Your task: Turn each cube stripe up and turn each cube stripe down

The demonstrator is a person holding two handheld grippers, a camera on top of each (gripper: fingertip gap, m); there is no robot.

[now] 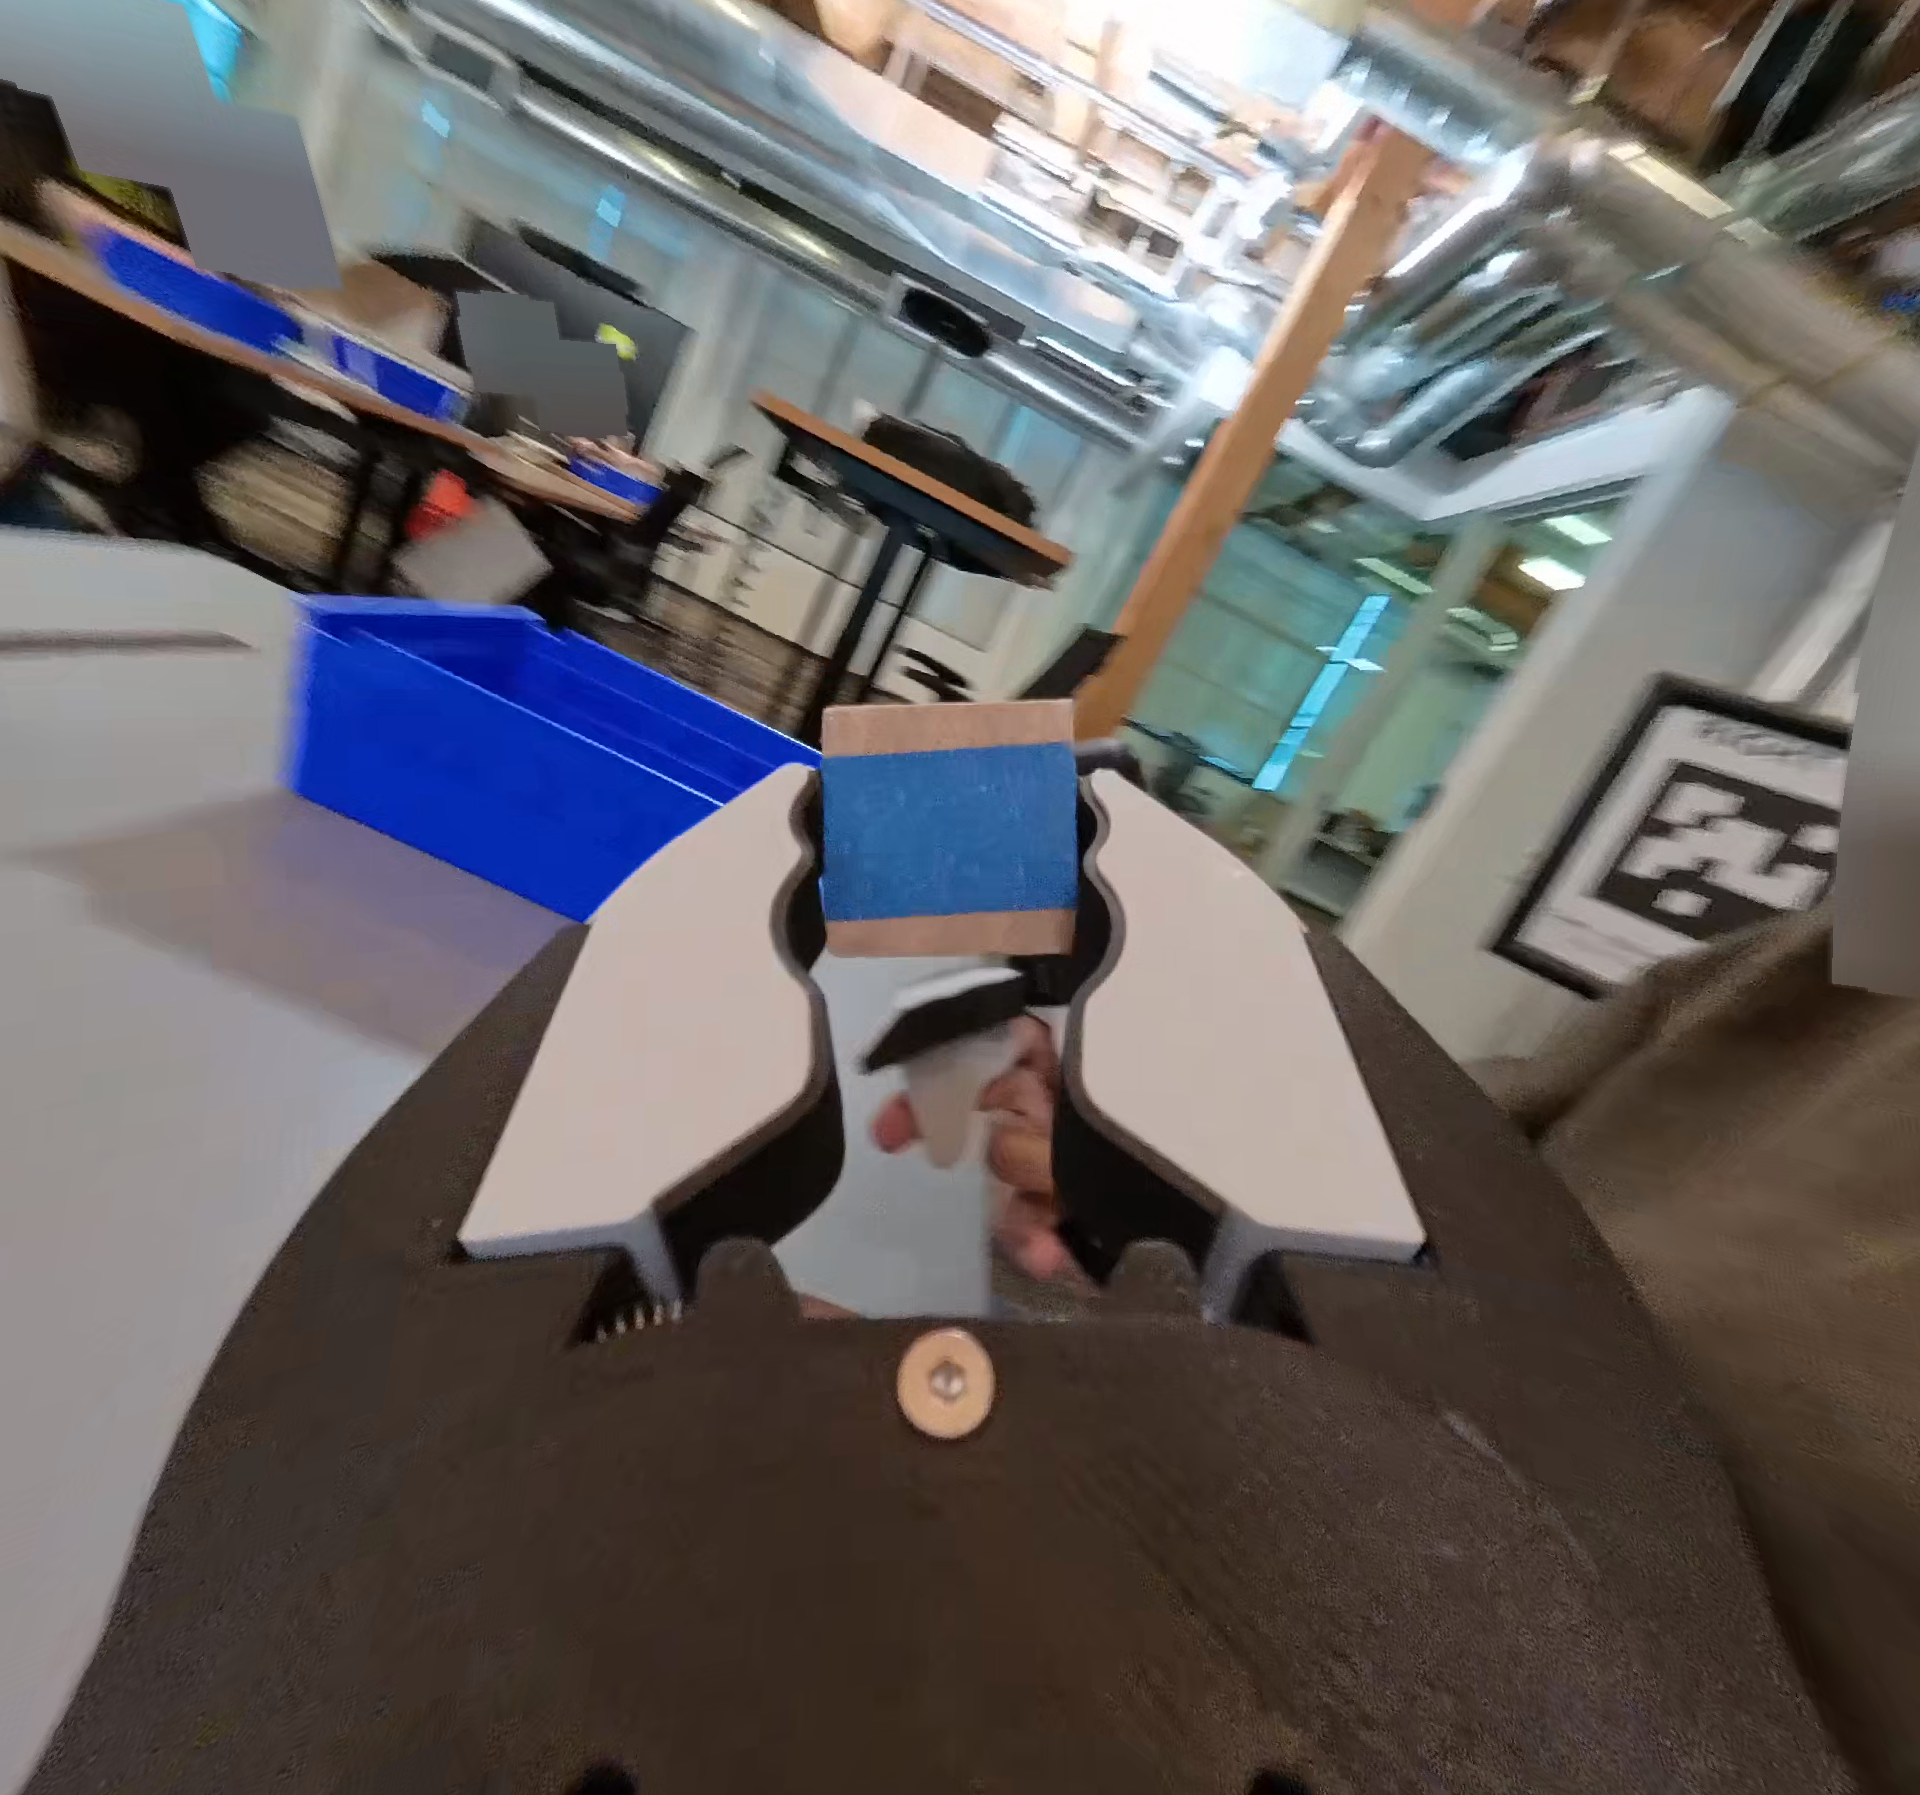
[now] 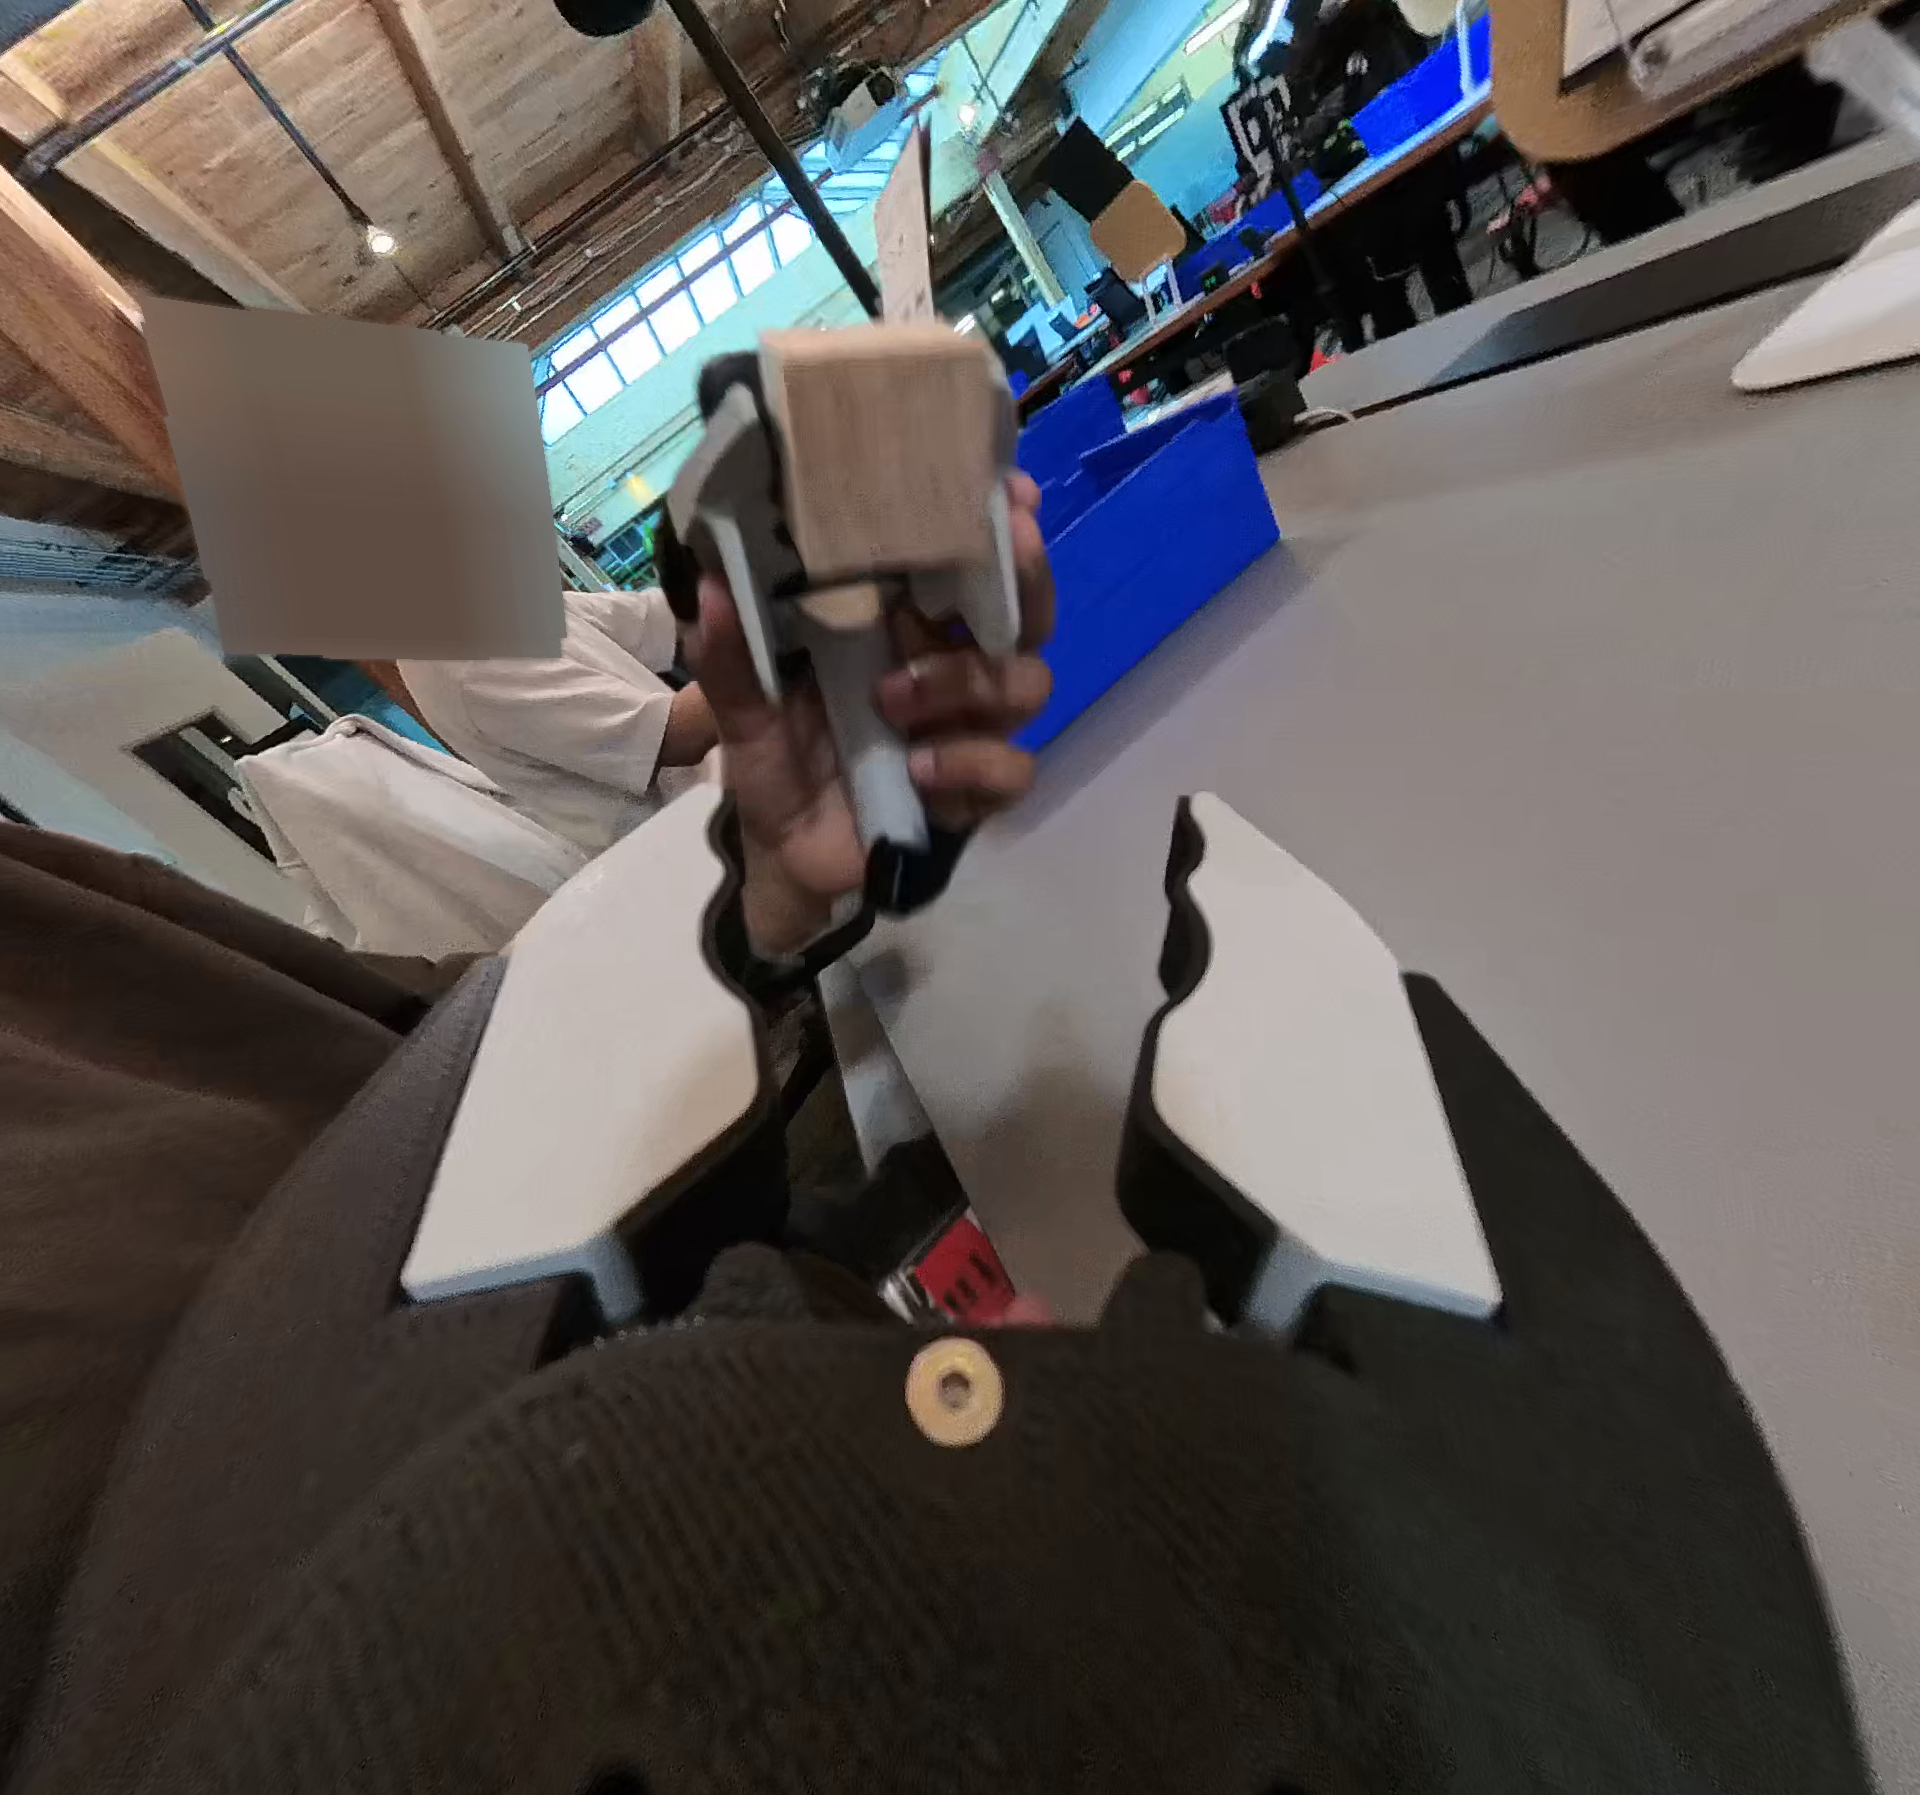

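Observation:
My left gripper is shut on a wooden cube and holds it up in the air, well above the grey table. The cube's blue tape stripe faces this camera and runs across from finger to finger. In the right wrist view the same cube shows a plain wood face, held in the left gripper by a hand. My right gripper is open and empty, low over the table, a short way from the cube. It shows dimly behind the cube in the left wrist view.
A blue bin stands on the table beyond the grippers; it also shows in the right wrist view. A white object lies at the far right. A person in a white shirt sits at the left. My brown sleeve fills the near side.

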